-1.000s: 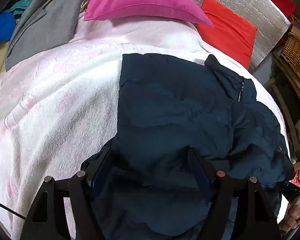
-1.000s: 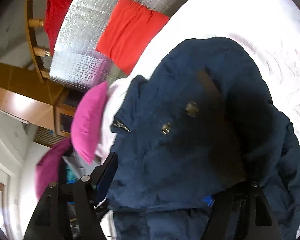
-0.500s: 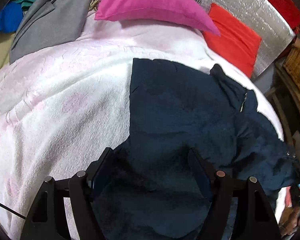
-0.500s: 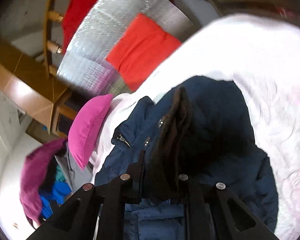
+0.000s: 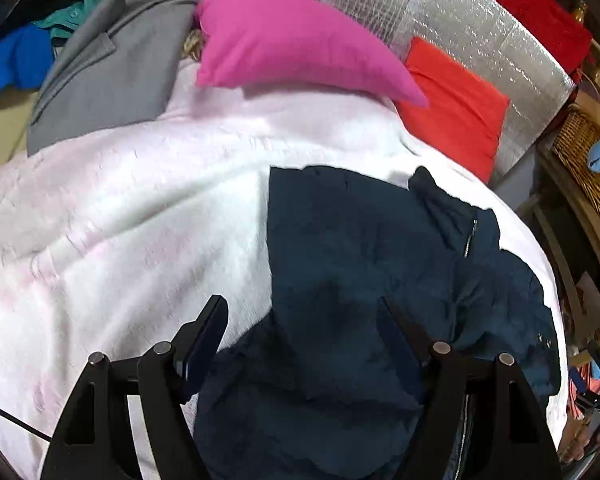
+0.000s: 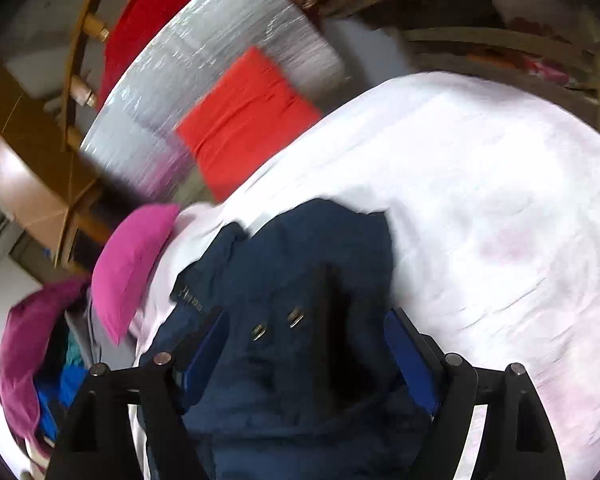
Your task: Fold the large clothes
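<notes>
A navy blue jacket (image 5: 360, 264) lies partly folded on the white and pink blanket (image 5: 132, 216) of a bed, its collar and zip toward the far right. My left gripper (image 5: 302, 320) hovers open over the jacket's near left edge, with nothing pinched. In the right wrist view the same jacket (image 6: 300, 264) shows two metal snaps and a dark folded strip. My right gripper (image 6: 306, 340) hangs above it; its jaws are opening, wide apart, with jacket cloth lying loose below and between them, free of the blue pads (image 6: 410, 356).
A pink pillow (image 5: 292, 40) and a red cushion (image 5: 456, 104) lie at the head of the bed against a silver foil panel (image 5: 480, 28). A grey coat (image 5: 108, 80) and a clothes pile sit at far left. A wicker basket (image 5: 588, 160) stands on the right.
My right gripper, shut on a fold of the jacket half a second ago, has opened, let it drop, and risen. My left gripper has lifted slightly and stayed open.
</notes>
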Demonstrator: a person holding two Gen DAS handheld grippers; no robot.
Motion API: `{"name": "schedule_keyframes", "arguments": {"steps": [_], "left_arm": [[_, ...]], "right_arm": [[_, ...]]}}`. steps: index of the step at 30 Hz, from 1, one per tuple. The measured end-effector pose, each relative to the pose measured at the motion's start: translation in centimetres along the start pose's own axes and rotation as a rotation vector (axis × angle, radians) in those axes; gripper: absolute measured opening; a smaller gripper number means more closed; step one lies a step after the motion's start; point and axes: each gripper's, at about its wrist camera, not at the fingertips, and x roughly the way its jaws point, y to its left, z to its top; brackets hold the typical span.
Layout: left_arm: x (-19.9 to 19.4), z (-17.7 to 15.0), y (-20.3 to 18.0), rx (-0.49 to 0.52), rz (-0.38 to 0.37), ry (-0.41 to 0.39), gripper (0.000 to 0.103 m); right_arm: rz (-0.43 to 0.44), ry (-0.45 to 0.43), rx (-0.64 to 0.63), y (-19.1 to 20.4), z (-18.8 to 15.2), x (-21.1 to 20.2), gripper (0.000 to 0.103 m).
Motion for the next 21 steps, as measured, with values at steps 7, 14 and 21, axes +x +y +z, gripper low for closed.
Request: {"name": "schedule_keyframes", "arguments": {"steps": [7,14,21], "left_arm": [[3.1,-0.4,0.7,-0.010,0.086,0.084,0.079],[3.5,-1.3,-1.6,0.112,0.149,0.032,0.079],[2.7,-1.7,-3.7,0.234,0.217,-0.043,0.079]], "right_arm": [[-0.039,0.126,0.082,-2.7,0.9,4.0,0.083],[-0.098,0.226,-0.117,0.6,-1.5,7.7,0.052],[-0.130,0.060,-0.260,3.3,-2.0,4.9,0.034]]}}
